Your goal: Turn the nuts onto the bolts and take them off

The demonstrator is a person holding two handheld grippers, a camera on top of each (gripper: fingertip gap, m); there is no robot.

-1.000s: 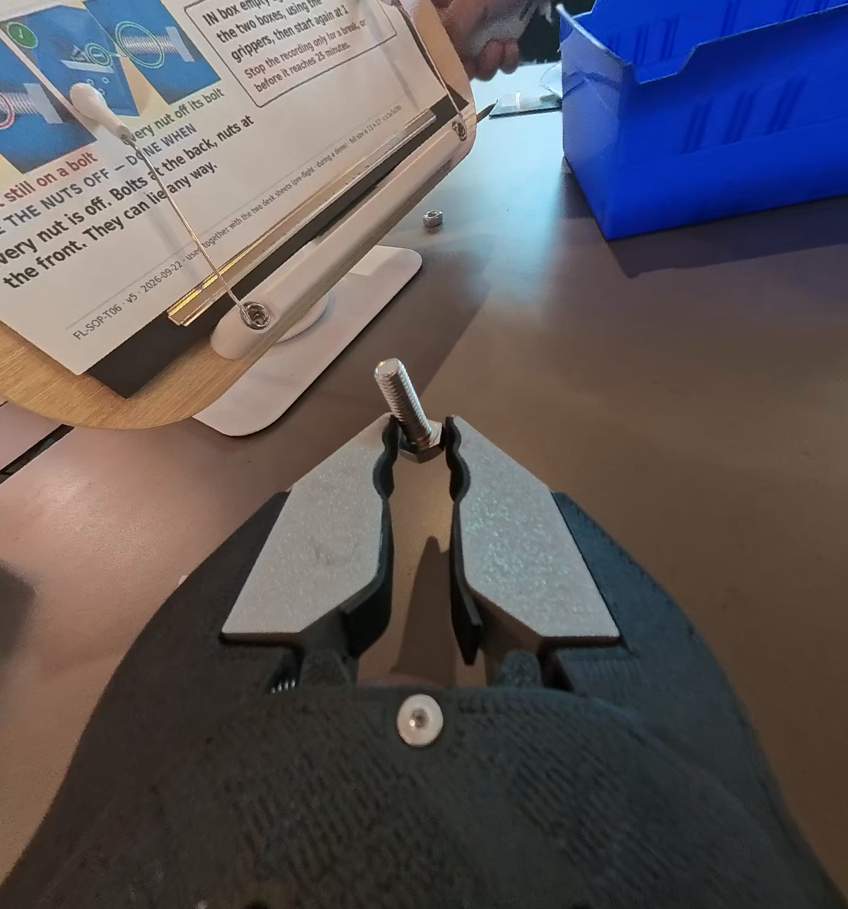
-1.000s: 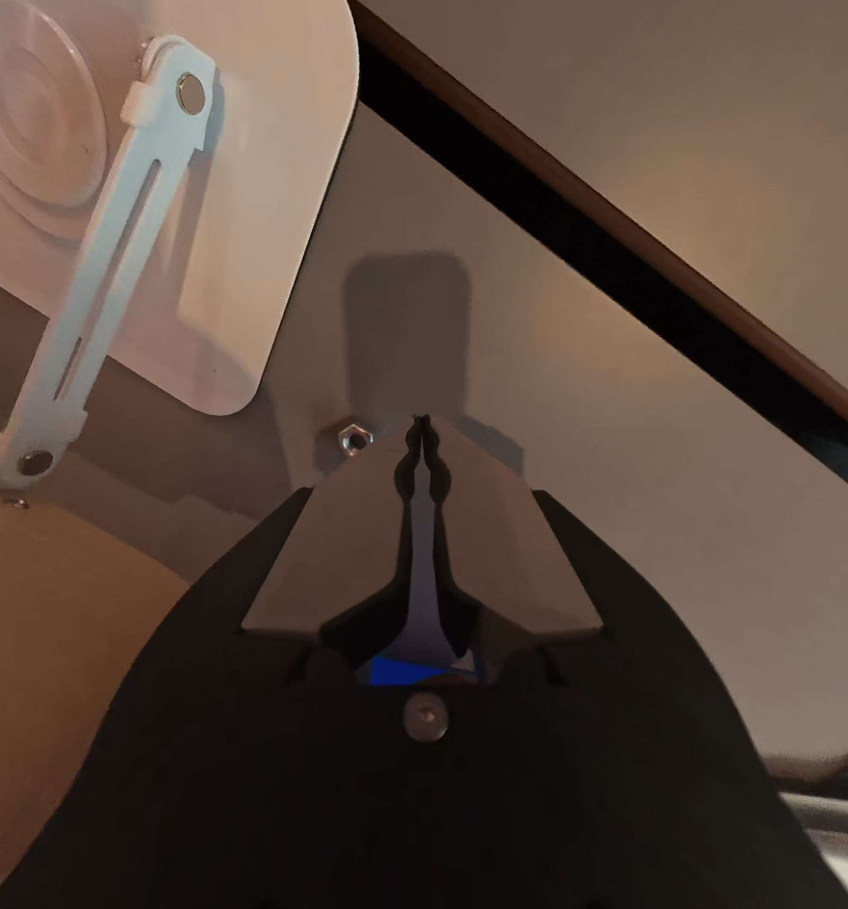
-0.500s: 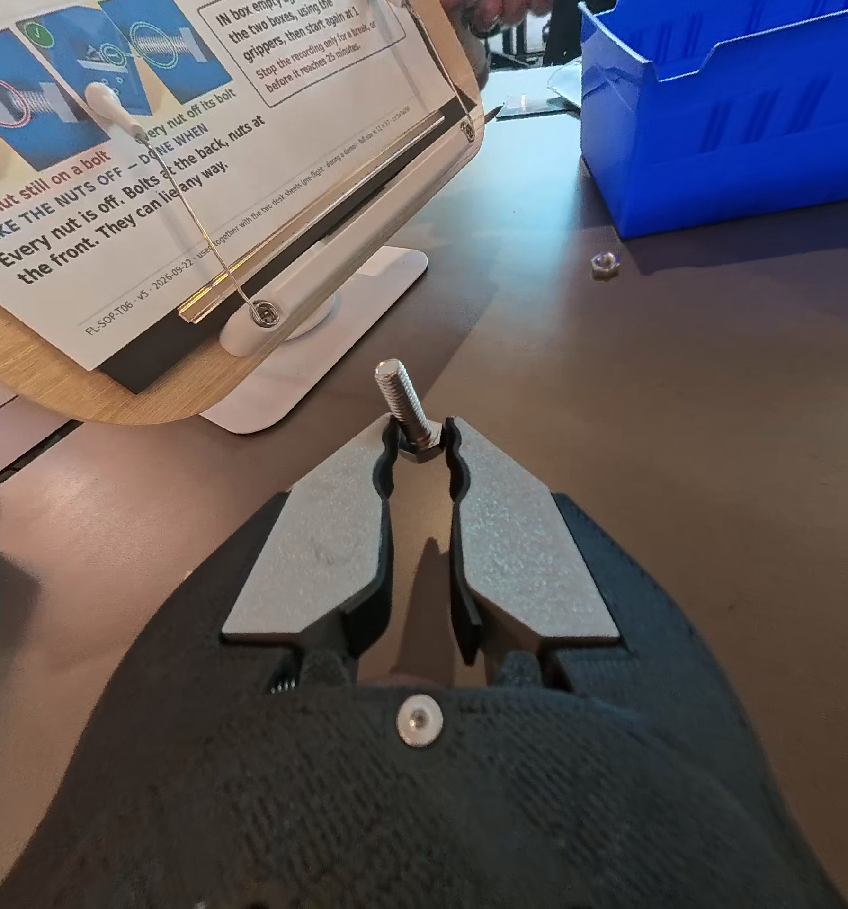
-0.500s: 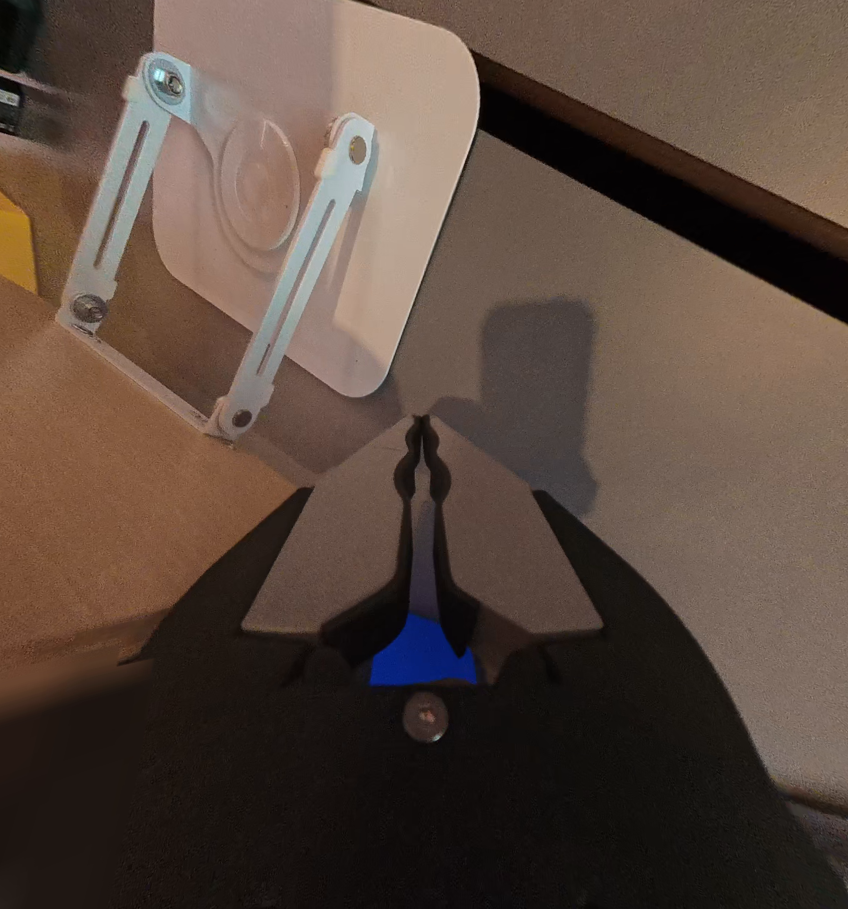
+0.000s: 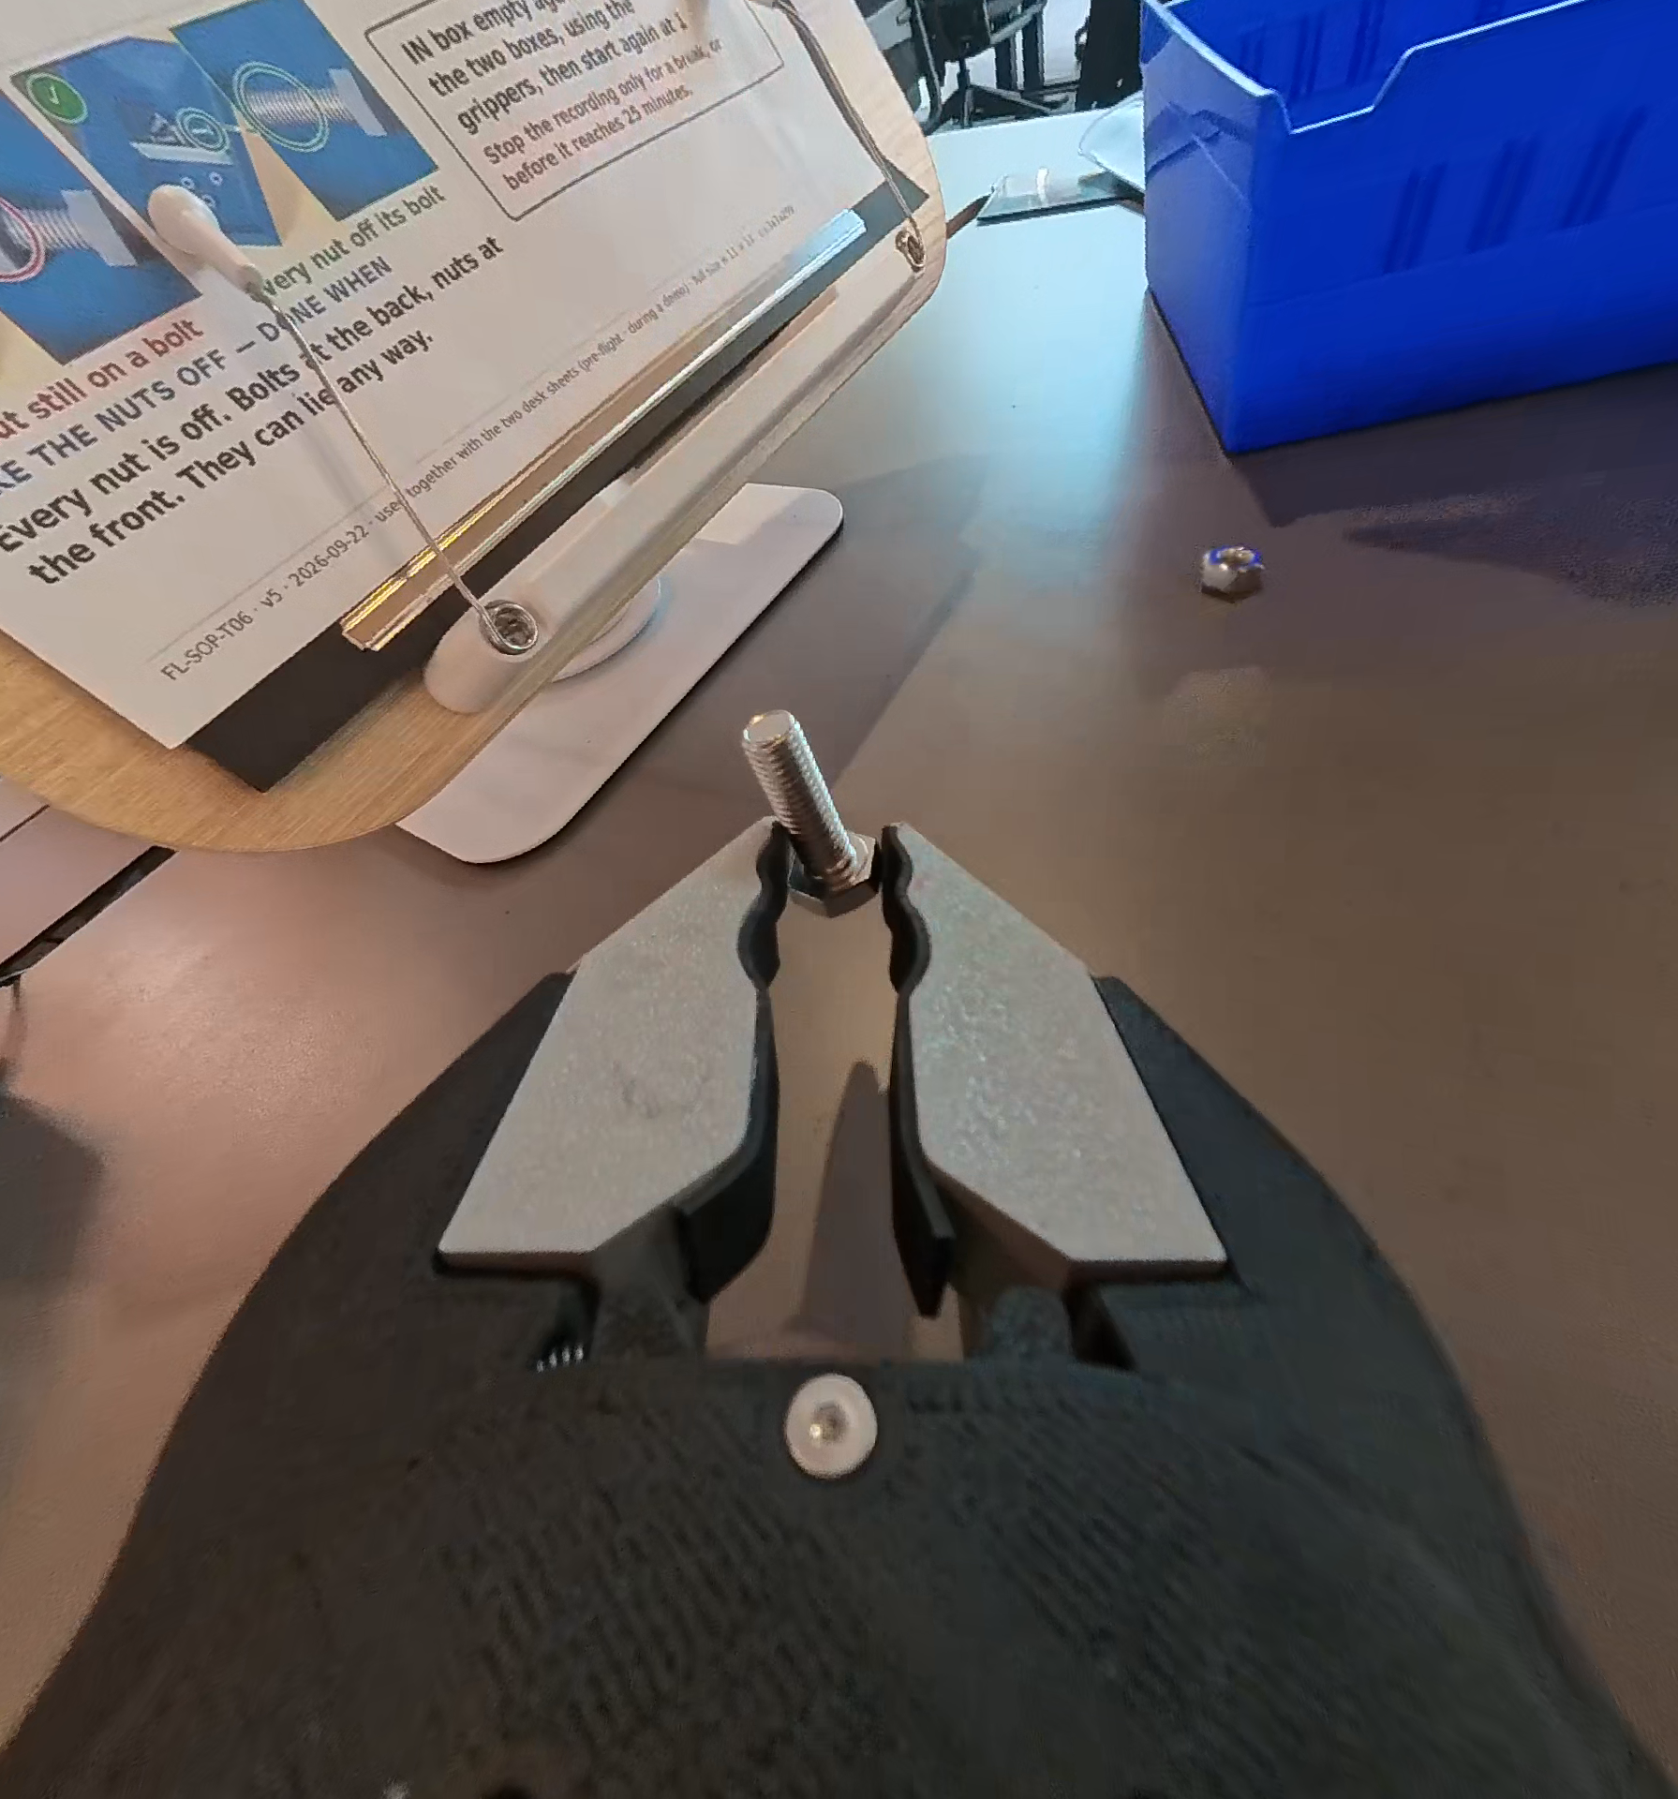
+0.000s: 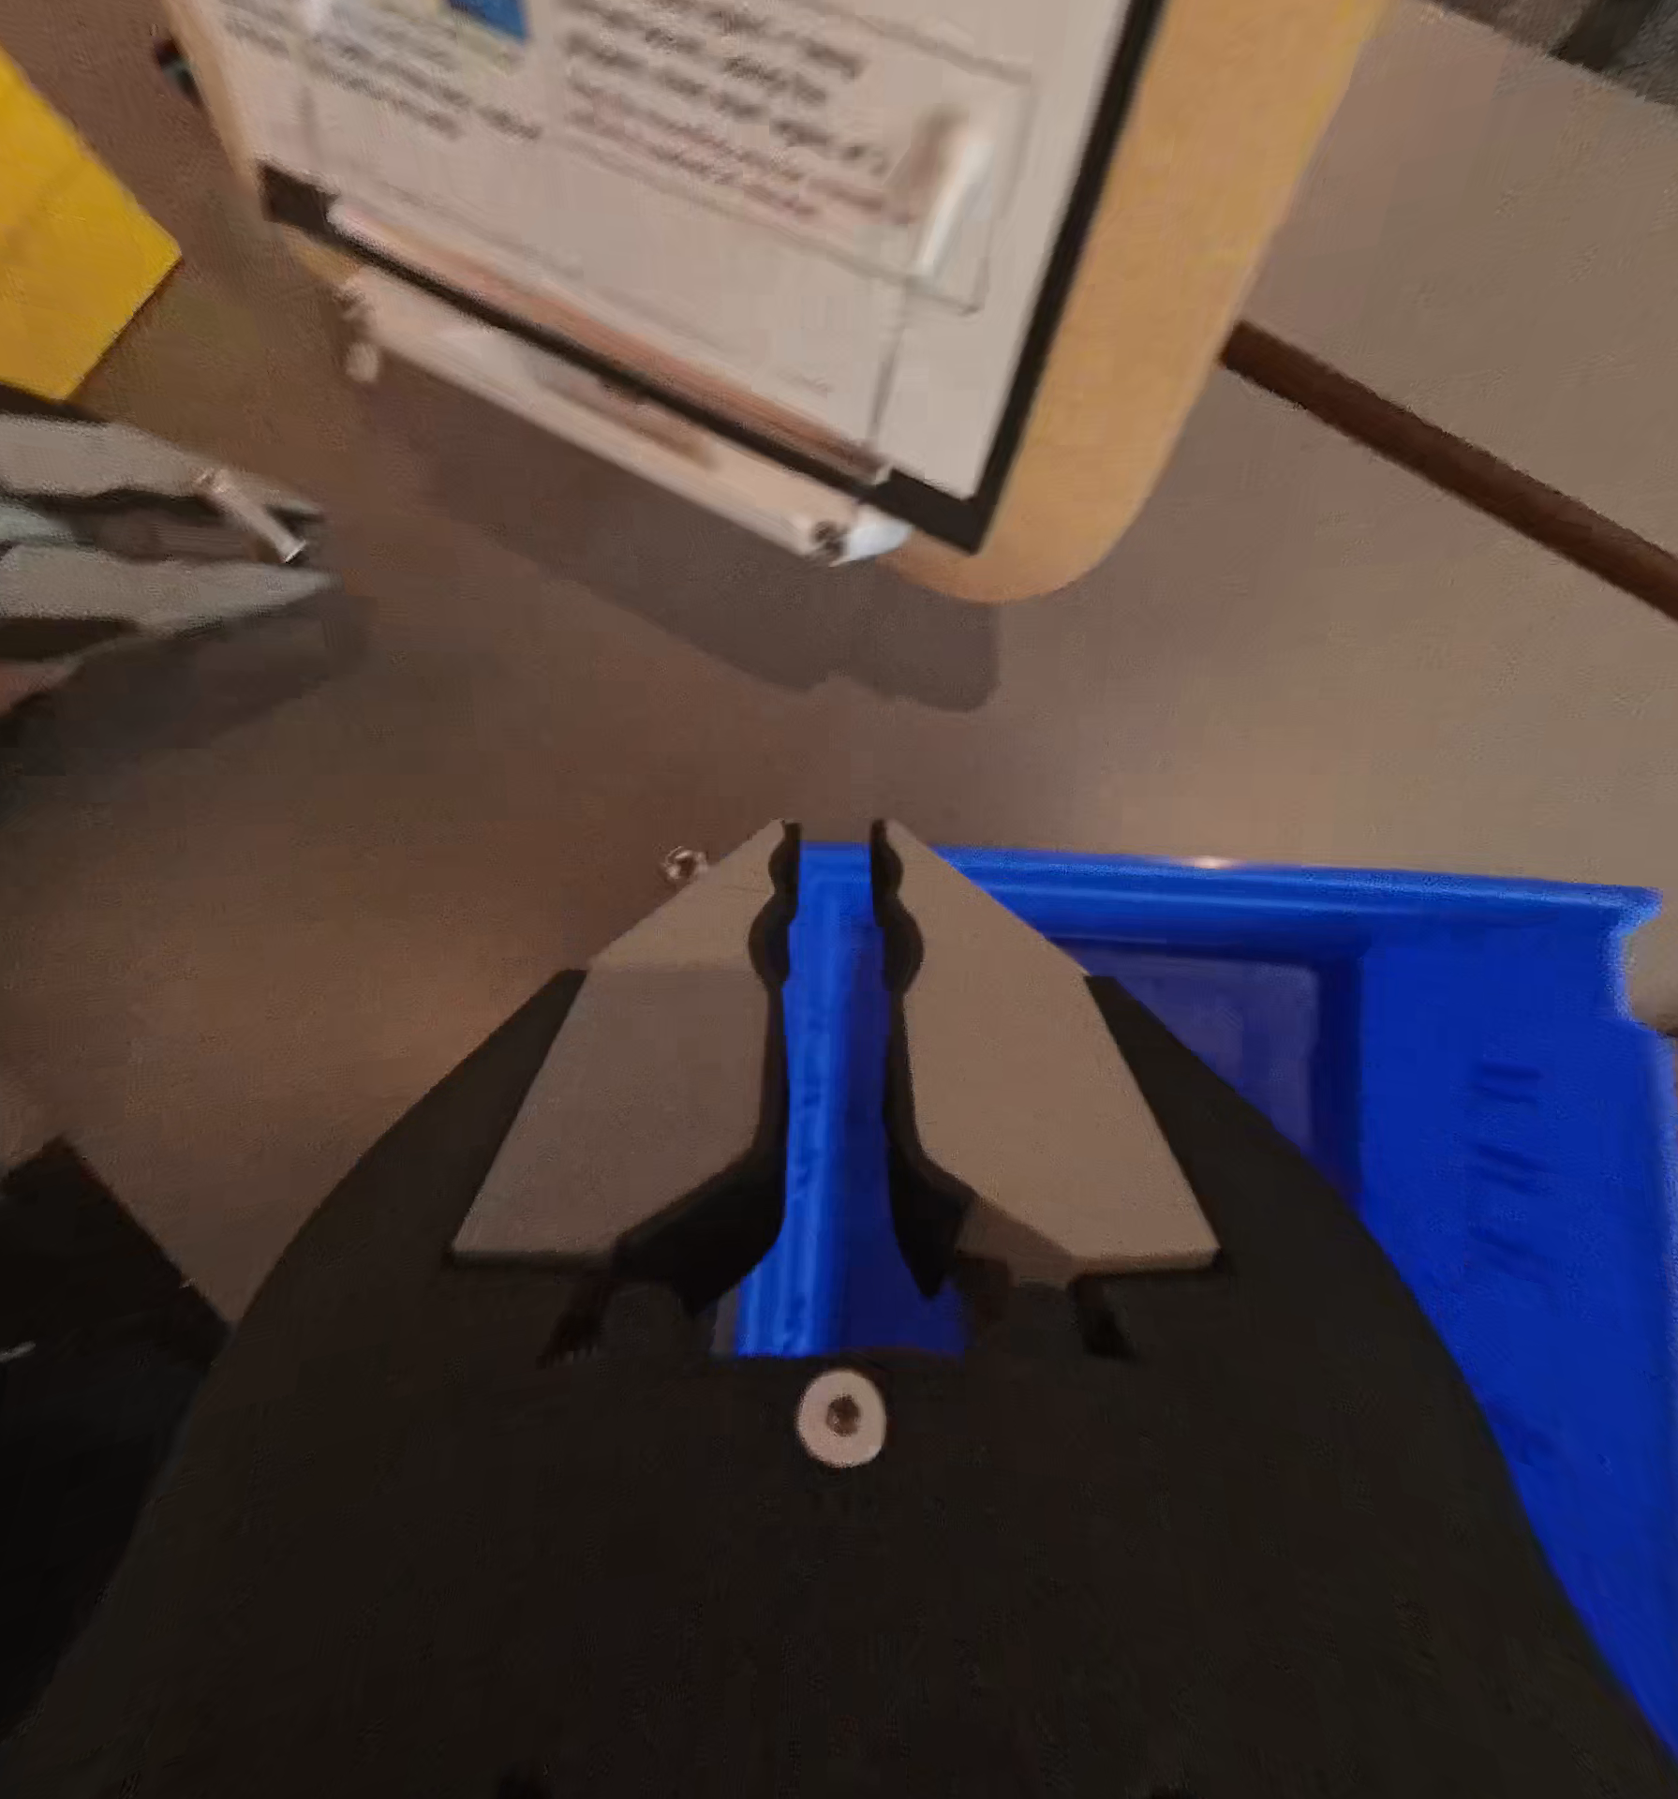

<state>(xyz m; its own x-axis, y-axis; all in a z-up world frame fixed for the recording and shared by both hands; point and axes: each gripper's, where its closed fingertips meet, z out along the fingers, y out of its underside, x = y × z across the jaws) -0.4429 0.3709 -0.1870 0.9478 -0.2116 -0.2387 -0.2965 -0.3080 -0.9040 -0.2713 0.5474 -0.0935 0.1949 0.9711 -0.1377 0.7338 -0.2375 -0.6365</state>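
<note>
My left gripper (image 5: 830,862) is shut on the hex head of a silver bolt (image 5: 791,779), whose threaded shank points up and away above the brown table. A loose silver nut (image 5: 1229,569) lies on the table in front of the blue bin (image 5: 1448,273). In the right wrist view my right gripper (image 6: 835,837) hangs above the near-left corner of the blue bin (image 6: 1399,1022), with its jaws a little apart and empty. The nut (image 6: 681,862) lies just left of its left fingertip. The left gripper with the bolt (image 6: 251,511) shows blurred at the far left.
A wooden instruction board on a white stand (image 5: 620,623) stands at the back left, close behind the bolt; it also shows in the right wrist view (image 6: 718,243). A yellow object (image 6: 27,224) is at the top left there. Table edge (image 6: 1497,487) runs at the right. My left tips are roughly 15 cm from the nut (image 6: 681,862).
My right gripper swung from behind the stand to above the blue bin, and its jaws parted slightly. The loose nut now lies farther right, near the bin. My left gripper still holds the bolt.
</note>
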